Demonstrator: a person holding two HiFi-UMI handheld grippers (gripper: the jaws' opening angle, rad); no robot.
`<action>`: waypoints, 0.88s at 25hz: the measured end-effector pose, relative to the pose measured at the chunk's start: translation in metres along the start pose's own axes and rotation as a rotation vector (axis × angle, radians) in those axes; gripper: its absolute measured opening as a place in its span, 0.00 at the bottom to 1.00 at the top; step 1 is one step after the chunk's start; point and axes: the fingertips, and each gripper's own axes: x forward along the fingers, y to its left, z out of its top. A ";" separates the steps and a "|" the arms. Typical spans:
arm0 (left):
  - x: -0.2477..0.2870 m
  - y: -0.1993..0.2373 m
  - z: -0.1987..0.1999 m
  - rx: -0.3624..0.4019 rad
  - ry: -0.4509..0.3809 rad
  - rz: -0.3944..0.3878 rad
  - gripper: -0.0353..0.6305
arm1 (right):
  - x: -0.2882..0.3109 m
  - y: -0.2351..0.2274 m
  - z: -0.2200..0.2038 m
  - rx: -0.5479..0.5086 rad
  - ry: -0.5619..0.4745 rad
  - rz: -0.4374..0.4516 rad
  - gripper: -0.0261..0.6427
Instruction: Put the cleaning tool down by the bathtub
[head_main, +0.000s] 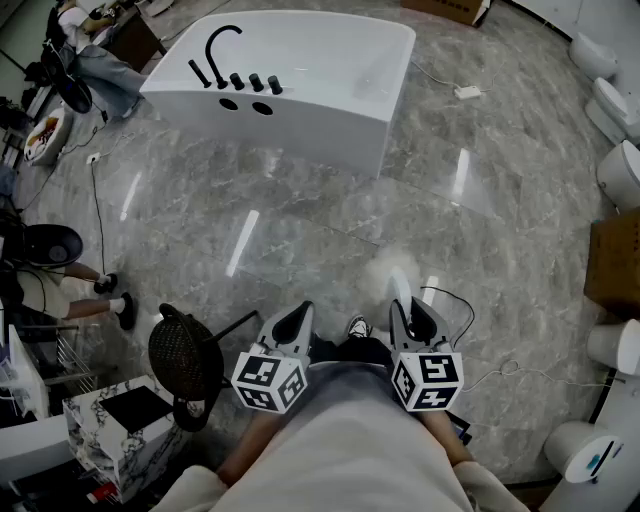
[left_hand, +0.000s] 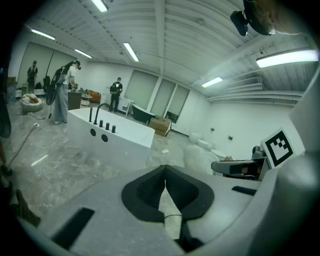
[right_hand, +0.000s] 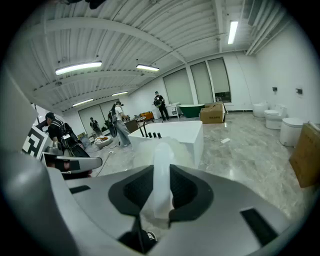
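Note:
The white bathtub (head_main: 300, 75) with a black faucet (head_main: 218, 48) stands on the floor well ahead of me; it also shows in the left gripper view (left_hand: 122, 135) and the right gripper view (right_hand: 177, 131). My right gripper (head_main: 410, 306) is shut on the translucent white handle (right_hand: 162, 175) of the cleaning tool. Its pale fluffy head (head_main: 384, 270) hangs over the marble floor, far short of the tub. My left gripper (head_main: 299, 313) is held beside it at waist height, its jaws shut with nothing between them (left_hand: 164, 174).
A black mesh chair (head_main: 185, 355) and a marbled box (head_main: 115, 430) stand at my left. Toilets (head_main: 620, 170) and a cardboard box (head_main: 615, 260) line the right side. A power strip (head_main: 467, 92) lies right of the tub, and people (head_main: 95, 65) are at the far left.

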 end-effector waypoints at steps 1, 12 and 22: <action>0.000 -0.002 0.002 0.010 -0.005 -0.001 0.06 | 0.000 -0.001 0.001 -0.006 -0.004 0.003 0.17; -0.003 -0.035 0.009 0.130 -0.029 -0.036 0.06 | -0.010 -0.010 0.011 0.037 -0.069 0.039 0.17; -0.003 -0.023 0.007 0.070 -0.027 -0.028 0.06 | -0.001 0.000 0.008 0.040 -0.048 0.076 0.17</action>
